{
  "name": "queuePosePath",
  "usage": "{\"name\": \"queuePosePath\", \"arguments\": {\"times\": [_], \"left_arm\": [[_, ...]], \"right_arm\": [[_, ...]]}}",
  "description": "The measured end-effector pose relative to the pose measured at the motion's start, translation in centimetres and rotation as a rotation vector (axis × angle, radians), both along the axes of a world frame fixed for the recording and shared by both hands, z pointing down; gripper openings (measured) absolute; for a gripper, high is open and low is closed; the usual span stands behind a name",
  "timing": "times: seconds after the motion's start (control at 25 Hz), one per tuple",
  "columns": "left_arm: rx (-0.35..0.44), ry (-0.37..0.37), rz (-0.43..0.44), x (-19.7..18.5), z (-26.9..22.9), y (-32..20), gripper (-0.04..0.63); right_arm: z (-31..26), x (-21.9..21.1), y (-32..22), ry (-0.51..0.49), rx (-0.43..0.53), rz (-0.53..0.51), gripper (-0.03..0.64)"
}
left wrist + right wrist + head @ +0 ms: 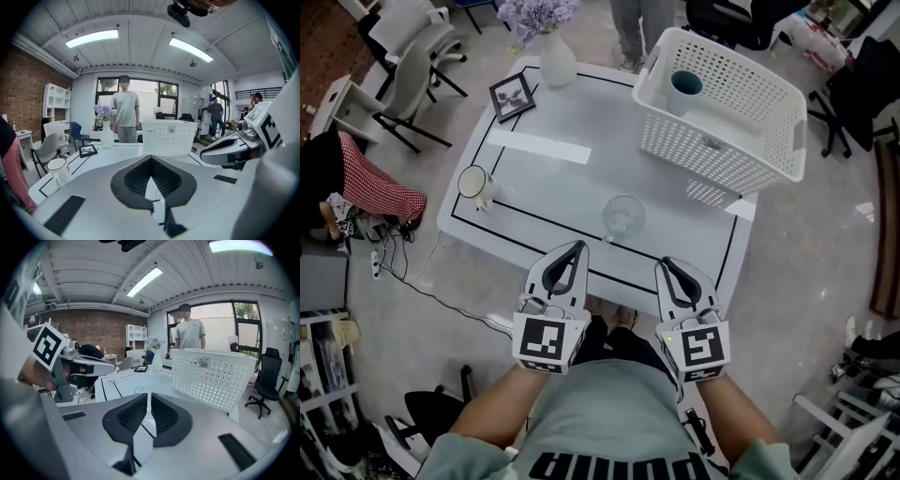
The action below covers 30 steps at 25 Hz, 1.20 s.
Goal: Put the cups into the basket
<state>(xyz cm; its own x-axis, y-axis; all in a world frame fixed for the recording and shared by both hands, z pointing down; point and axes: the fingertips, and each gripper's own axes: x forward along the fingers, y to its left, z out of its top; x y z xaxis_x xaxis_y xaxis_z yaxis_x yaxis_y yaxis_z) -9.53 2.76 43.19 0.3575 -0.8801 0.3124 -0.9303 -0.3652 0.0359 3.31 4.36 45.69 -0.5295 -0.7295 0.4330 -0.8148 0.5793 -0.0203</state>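
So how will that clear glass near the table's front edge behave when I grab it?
The clear glass looks smooth and thin-walled, so probably slippery and fragile under a hard squeeze. It seems empty, so likely light. Round and upright, it should stand steady but could roll if tipped.

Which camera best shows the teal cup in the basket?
The head view: it looks down into the white perforated plastic basket at the teal cup. Both gripper views show only the basket's wall.

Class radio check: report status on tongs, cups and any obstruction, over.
Left tongs and right tongs both shut, empty. Teal cup in basket; white mug, clear glass on table. Nothing blocking.
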Motion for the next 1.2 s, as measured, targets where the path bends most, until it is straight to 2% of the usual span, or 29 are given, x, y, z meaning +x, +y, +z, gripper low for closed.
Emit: {"name": "queuePosePath", "arguments": {"times": [0.08,0.12,0.16,0.2,0.4,1.2], "left_arm": [[-0.001,-0.007,-0.008,-0.4,0.5,-0.3,0.006],[-0.002,-0.010,-0.012,-0.6,0.7,-0.5,0.006],[-0.005,-0.011,-0.016,-0.8,0.9,-0.7,0.006],[-0.009,-0.013,-0.019,-0.9,1.1,-0.8,0.006],[-0.028,-0.028,-0.019,-1.2,2.5,-1.2,0.006],[-0.076,-0.084,-0.054,-2.8,5.8,-3.6,0.006]], "right_arm": [[0.7,-0.3,-0.2,-0.001,-0.014,-0.011,0.028],[1.1,-0.4,-0.3,-0.002,-0.024,-0.016,0.055],[1.5,-0.6,-0.3,-0.002,-0.036,-0.023,0.122],[1.9,-0.8,-0.4,-0.001,-0.046,-0.031,0.157],[4.2,-1.9,-0.9,0.016,-0.075,-0.076,0.244],[10.3,-4.7,-5.5,0.102,-0.092,-0.226,0.344]]}}
